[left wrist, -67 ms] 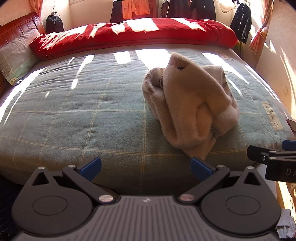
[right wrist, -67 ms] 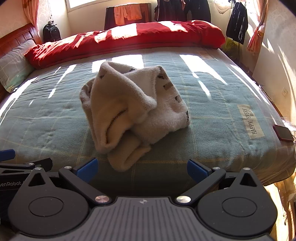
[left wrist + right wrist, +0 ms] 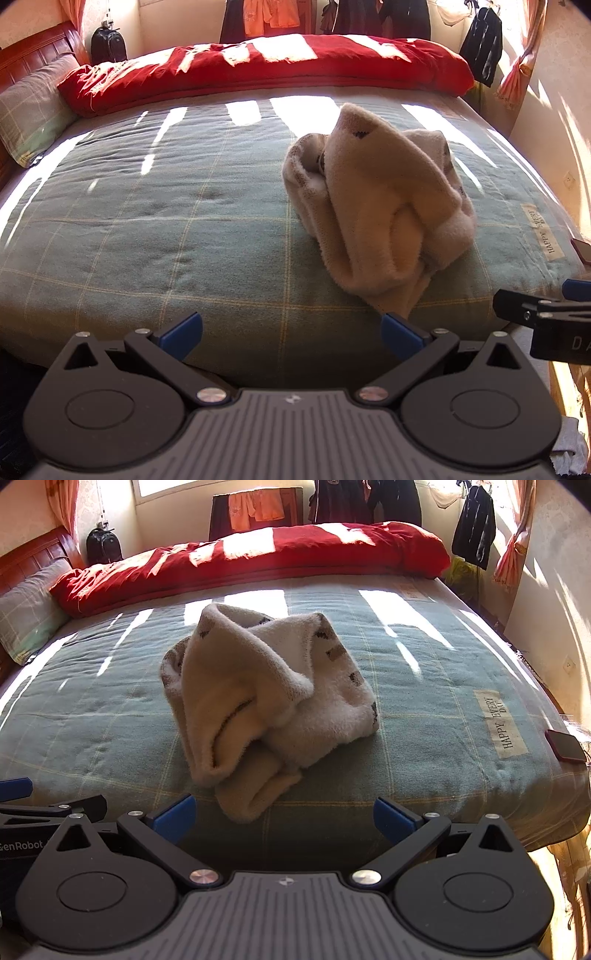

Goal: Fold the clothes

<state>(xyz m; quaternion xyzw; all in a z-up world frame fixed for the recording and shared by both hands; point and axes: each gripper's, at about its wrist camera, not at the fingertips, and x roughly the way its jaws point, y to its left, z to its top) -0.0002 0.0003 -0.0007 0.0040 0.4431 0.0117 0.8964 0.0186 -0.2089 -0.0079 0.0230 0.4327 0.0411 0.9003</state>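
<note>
the crumpled cream fleece garment point(image 3: 266, 698) lies bunched near the front edge of the green checked bed cover point(image 3: 424, 686). left gripper point(image 3: 291, 334) and right gripper point(image 3: 284, 814) hover short of it, jaws released and empty. risk: pinching several layers at once, dragging the heap off the edge

A crumpled garment point(image 3: 266, 701) lies on the bed point(image 3: 443, 686), quilt point(image 3: 258, 554) behind it, phone point(image 3: 565, 746) at its right edge.
</note>
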